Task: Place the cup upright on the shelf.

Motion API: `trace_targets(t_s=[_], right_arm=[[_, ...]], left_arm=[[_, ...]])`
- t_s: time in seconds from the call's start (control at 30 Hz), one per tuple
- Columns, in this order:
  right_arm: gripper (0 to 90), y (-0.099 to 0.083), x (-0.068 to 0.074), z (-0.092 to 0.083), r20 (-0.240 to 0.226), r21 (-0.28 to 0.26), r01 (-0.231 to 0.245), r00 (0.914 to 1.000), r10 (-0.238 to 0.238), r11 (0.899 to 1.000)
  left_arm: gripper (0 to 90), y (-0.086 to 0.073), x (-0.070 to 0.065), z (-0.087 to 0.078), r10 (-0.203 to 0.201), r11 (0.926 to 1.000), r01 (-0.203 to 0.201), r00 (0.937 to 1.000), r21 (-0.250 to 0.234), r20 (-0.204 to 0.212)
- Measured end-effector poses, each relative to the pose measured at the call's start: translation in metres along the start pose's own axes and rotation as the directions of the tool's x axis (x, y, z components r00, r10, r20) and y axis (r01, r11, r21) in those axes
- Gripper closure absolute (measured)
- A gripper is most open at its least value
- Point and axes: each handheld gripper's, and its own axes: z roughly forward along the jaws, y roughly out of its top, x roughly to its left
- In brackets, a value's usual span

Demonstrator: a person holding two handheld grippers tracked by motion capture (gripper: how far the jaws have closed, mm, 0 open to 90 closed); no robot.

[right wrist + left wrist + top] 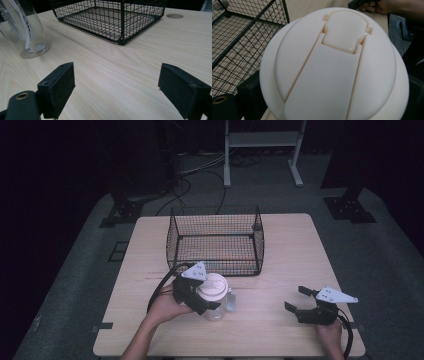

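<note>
A clear jug [216, 302] with a cream lid [214, 284] stands upright on the wooden counter [280, 270], just in front of the near wall of an empty black wire basket [216, 239]. The left gripper [192, 295] is set against the jug from its left side, one jaw reaching across its near face; its jaws appear closed on the jug just under the lid, though the contact itself is partly hidden. In the left gripper view the domed lid [334, 67] with its flip tab sits between the black jaws, basket mesh [242, 37] beyond it. The right gripper [300, 307] rests low near the counter's right front, well apart from the jug, jaws spread wide and holding nothing. The jug's long axis is vertical; the basket lies directly behind it, so the left hand is far nearer. Judged from this layout, a lift over the basket's near rim is unobstructed, with bare counter to the right.
</note>
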Motion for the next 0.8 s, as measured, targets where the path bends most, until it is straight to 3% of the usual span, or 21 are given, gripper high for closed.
trace_targets(t_s=[0.33,0.8], right_arm=[[12.8,0.000,0.000,0.000,-0.001,-0.002,-0.001,1.0000,0.001,1.000],[12.8,0.000,-0.001,0.000,-0.002,-0.006,-0.002,1.0000,0.002,1.000]], left_arm=[[5.1,0.007,-0.002,0.001,0.010,0.9995,-0.010,0.9999,0.030,-0.008],[5.2,0.031,-0.002,-0.006,0.051,0.9977,-0.051,0.9986,0.045,-0.015]])
